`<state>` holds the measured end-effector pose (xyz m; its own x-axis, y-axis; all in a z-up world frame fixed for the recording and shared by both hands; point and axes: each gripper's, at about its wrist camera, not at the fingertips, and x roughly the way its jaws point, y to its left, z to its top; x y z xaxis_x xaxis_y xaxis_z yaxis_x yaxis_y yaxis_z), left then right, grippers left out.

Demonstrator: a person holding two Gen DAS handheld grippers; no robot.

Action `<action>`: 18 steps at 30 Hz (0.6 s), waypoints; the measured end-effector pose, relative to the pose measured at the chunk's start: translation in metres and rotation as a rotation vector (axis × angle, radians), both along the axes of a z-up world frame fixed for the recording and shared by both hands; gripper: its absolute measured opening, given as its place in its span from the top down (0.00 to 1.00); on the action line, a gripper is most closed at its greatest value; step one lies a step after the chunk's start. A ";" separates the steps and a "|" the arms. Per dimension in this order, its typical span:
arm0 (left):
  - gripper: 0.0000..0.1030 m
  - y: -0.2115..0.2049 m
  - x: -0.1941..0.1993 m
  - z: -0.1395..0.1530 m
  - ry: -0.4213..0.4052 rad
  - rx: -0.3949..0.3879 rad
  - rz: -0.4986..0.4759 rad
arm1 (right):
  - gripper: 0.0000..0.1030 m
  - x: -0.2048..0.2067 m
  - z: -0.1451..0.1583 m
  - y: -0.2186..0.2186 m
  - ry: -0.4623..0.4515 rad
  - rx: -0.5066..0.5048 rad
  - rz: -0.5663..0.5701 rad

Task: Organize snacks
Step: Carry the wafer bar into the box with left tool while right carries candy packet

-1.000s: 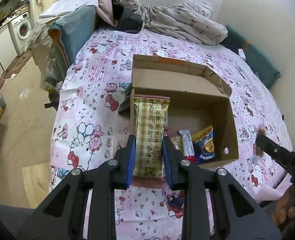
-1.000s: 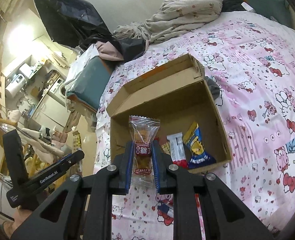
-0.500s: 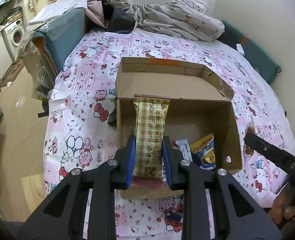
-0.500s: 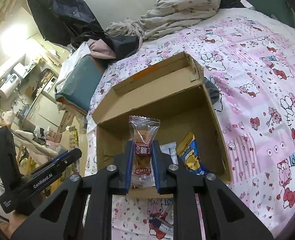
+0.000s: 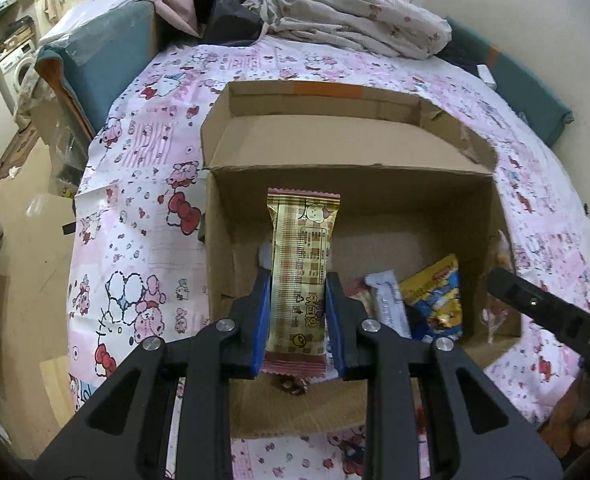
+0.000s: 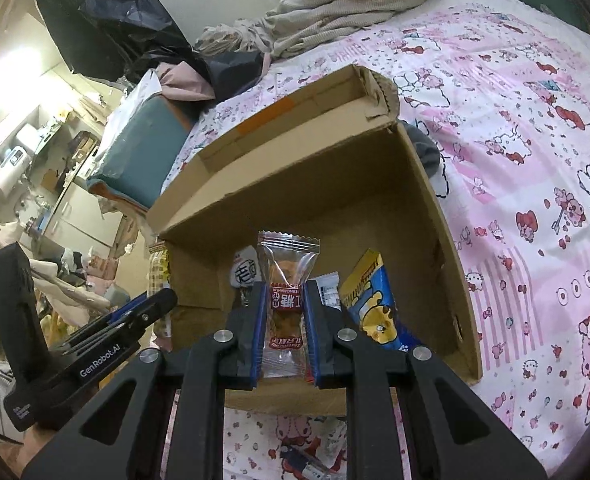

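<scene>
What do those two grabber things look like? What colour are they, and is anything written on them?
Both are matte black. The left gripper and right gripper each have two angular arms with triangular cut-outs, round silver bolts, and blue pads lining the fingers. White lettering shows on their sides: "GenRobot.AI" on the left one, seen from the right camera, and "DAS" on the right one. No cables are visible.

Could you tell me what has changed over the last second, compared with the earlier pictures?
Both claws advanced over the cardboard box. The left claw still grips the gold bar wrapper, the right claw the clear candy packet. Nothing released; the blue-yellow snack bag stays in the box.
</scene>
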<state>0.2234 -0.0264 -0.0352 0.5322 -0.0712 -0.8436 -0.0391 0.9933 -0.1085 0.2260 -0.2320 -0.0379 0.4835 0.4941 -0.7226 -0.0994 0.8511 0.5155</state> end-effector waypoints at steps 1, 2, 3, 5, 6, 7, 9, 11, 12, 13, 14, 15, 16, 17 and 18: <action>0.79 0.001 0.002 -0.004 0.010 -0.004 0.004 | 0.82 0.002 -0.004 -0.001 0.011 0.002 -0.001; 0.79 0.002 0.003 -0.007 0.012 -0.009 0.008 | 0.82 0.002 -0.007 -0.001 0.022 0.007 -0.004; 0.79 0.003 0.004 -0.008 0.012 -0.010 0.010 | 0.82 0.004 -0.010 -0.001 0.031 0.008 -0.004; 0.79 0.003 0.005 -0.010 0.002 -0.012 0.009 | 0.82 0.006 -0.015 -0.001 0.043 0.001 -0.007; 0.79 0.003 0.006 -0.010 -0.005 -0.016 0.006 | 0.82 0.006 -0.018 -0.001 0.046 0.003 -0.004; 0.79 0.002 0.006 -0.011 -0.013 -0.022 0.003 | 0.82 0.007 -0.020 -0.001 0.050 -0.001 -0.001; 0.79 0.001 0.006 -0.011 -0.020 -0.030 -0.004 | 0.82 0.009 -0.024 0.000 0.062 -0.009 0.002; 0.78 -0.002 0.006 -0.013 -0.022 -0.022 -0.013 | 0.82 0.011 -0.028 0.001 0.076 -0.010 0.005; 0.78 -0.003 0.006 -0.013 -0.024 -0.019 -0.017 | 0.82 0.012 -0.030 0.001 0.082 -0.012 0.005; 0.78 -0.005 0.006 -0.013 -0.030 -0.014 -0.024 | 0.82 0.013 -0.031 0.002 0.090 -0.012 0.005; 0.78 -0.007 0.005 -0.013 -0.036 -0.007 -0.033 | 0.82 0.014 -0.032 0.002 0.094 -0.012 0.005; 0.78 -0.008 0.005 -0.013 -0.041 0.002 -0.040 | 0.82 0.014 -0.033 0.002 0.098 -0.015 0.005; 0.78 -0.010 0.005 -0.014 -0.043 0.012 -0.045 | 0.81 0.015 -0.035 0.002 0.103 -0.017 0.006; 0.78 -0.011 0.005 -0.014 -0.045 0.017 -0.047 | 0.81 0.015 -0.035 0.002 0.107 -0.018 0.008; 0.78 -0.011 0.005 -0.014 -0.045 0.016 -0.047 | 0.81 0.015 -0.036 0.003 0.110 -0.018 0.010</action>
<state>0.2284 -0.0377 -0.0487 0.5661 -0.0835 -0.8201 0.0126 0.9956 -0.0927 0.2405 -0.2294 -0.0737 0.3960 0.4848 -0.7798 -0.0512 0.8596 0.5084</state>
